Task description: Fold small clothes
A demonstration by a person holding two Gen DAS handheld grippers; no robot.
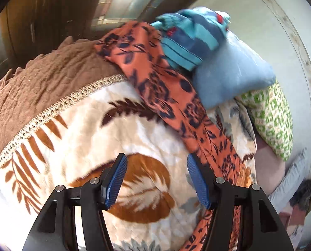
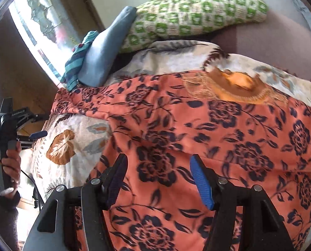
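Fingers first: on the left gripper [image 1: 156, 179], seen from its own wrist camera, the two blue ribbed fingers [image 1: 115, 181] stand spread and empty, with only the cream plush bed blanket with rust-brown leaf print [image 1: 76, 129] showing between them. Just off the right-hand finger, the orange thin-fabric garment with dark navy flower print [image 1: 155, 79] runs as a long band up the bed toward a small teal-and-navy striped knit garment [image 1: 184, 41], which sits on a pale blue cushion [image 1: 228, 77]. Beside that, a green-and-cream checked pillow [image 1: 272, 117], and a brown quilted cover [image 1: 40, 87] off to the far side.

Over to the right wrist camera: the right gripper [image 2: 158, 179] is released too, fingers [image 2: 201, 182] apart above the orange garment, pads not pinching cloth. The garment lies spread wide across the blanket here, its embroidered golden neckline [image 2: 234, 83] at the far end. At the picture's edge, the person's left hand [image 2: 5, 163] grips the other tool's handle.

Handling call: that fabric looks light, limp and fairly slick, so it should drape and slide rather than hold a crease; best taken at a hem corner or edge, not mid-panel.

Hard to read: the near hem is cut off beneath the gripper bodies, sleeves can't be picked out, and motion blur softens the print.
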